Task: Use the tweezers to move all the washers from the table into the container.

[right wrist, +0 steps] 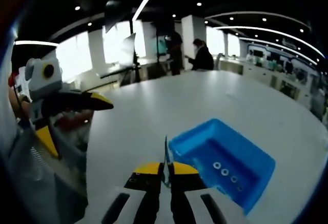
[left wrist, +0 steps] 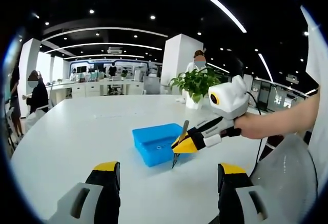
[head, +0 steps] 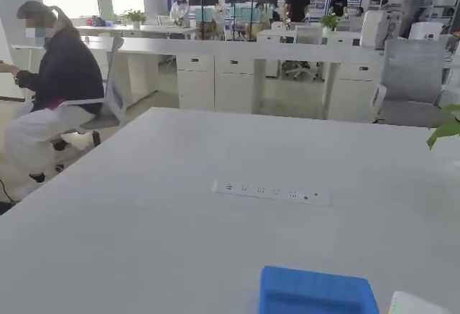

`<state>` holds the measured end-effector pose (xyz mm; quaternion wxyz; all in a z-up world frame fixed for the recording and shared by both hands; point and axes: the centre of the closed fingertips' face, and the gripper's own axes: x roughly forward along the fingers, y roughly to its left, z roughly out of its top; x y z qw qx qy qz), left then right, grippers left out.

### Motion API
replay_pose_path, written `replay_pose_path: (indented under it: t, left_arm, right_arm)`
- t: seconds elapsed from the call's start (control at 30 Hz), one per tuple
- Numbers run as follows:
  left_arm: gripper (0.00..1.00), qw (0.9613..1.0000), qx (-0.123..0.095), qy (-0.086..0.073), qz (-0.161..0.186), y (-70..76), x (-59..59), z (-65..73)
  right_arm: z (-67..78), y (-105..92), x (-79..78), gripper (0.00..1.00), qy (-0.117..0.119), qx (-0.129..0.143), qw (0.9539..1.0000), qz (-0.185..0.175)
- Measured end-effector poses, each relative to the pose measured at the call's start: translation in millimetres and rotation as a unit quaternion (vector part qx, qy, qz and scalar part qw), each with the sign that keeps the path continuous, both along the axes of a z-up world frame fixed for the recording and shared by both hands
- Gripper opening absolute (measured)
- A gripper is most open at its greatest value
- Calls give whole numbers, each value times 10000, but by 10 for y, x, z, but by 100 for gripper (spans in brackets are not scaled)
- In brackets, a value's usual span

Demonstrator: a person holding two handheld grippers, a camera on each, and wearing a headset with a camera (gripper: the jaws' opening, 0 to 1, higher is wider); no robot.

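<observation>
Right now, a blue container (right wrist: 223, 160) sits on a white table (right wrist: 133, 116), and everything else is placed around it. Just beside its near edge, the right gripper (right wrist: 165, 168) has its jaws pressed together on a pair of tweezers (right wrist: 166, 155). They are pinched near the middle, probably so the fine points reach down past the jaws. From the left gripper view, the tweezer tips point down at the tabletop just outside the container's wall. Four small washers (right wrist: 228, 176) lie in a row on the container's floor. Whether more wait on the table cannot be told.

On the container's other side, well apart from it, the left gripper (left wrist: 169, 165) hovers above the table with its jaws wide and nothing between them. It likely stays back to leave room for the tweezers. Beyond the container stands a potted plant (left wrist: 197, 83).
</observation>
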<state>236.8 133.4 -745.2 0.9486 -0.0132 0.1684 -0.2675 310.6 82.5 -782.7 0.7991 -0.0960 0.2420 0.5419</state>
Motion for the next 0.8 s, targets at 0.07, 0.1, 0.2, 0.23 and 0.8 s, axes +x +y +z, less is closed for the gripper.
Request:
replay_pose_path:
  t: [0.07, 0.1, 0.2, 0.23, 0.8]
  left_arm:
    - [79, 10000, 25, -47, -68, -24, -11, 11]
    - [79, 9999, 31, -56, -92, -32, -15, 13]
    - [79, 9999, 22, -43, -152, -55, -23, 7]
    - [79, 9999, 22, -42, -158, -57, -25, 6]
    - [79, 9996, -111, -267, 33, 1, 6, 98]
  right_arm:
    - [97, -15, 20, 3, 1, 119, 9999, -67]
    - [133, -27, 30, 3, 1, 144, 9999, -83]
    - [309, -69, 61, 3, -136, 280, 9994, -126]
    - [348, -82, 70, 3, -152, 316, 9993, -132]
    - [662, -212, 977, 3, -39, 838, 9908, -1057]
